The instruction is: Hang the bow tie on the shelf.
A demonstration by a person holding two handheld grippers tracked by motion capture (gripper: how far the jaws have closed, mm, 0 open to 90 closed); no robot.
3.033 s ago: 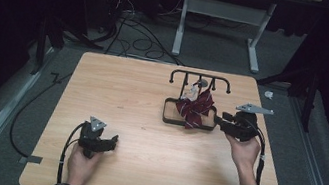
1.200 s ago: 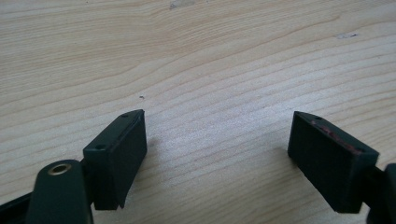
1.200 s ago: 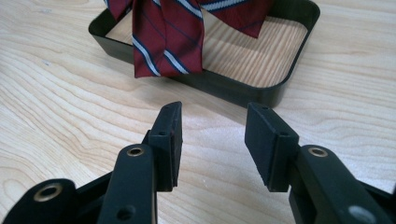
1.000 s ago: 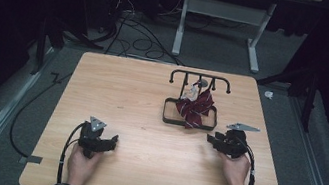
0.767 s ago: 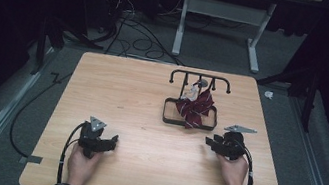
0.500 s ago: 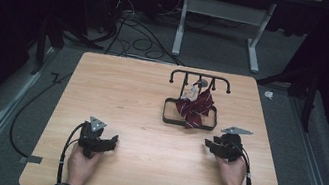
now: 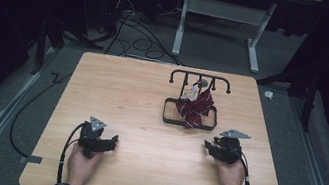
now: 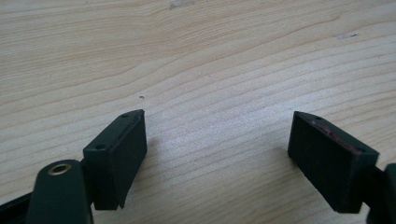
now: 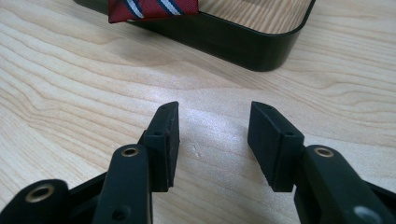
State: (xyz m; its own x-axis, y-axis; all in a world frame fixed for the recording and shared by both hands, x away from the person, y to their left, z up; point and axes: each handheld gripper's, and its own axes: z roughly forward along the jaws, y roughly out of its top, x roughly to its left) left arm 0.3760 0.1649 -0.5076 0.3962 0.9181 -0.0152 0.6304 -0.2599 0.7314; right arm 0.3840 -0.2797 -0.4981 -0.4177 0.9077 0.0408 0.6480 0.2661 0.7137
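The right tongs (image 7: 210,147) have drawn back from the black metal rack (image 7: 188,122) toward the table's near edge, and their jaws have just been opening, with nothing between them. The dark red striped necktie (image 7: 194,108) lies bunched in the rack's tray, far right on the light wooden table (image 7: 149,110). The left tongs (image 7: 111,143) rest near left, jaws wide apart and empty.

What we count on the tabletop (image 7: 151,100)

We find one black rack (image 7: 189,121), holding one dark red striped tie (image 7: 194,108). We count two grippers, a left gripper (image 7: 114,141) and a right gripper (image 7: 206,145), each with two black jaws, and one hand behind each, two hands altogether.
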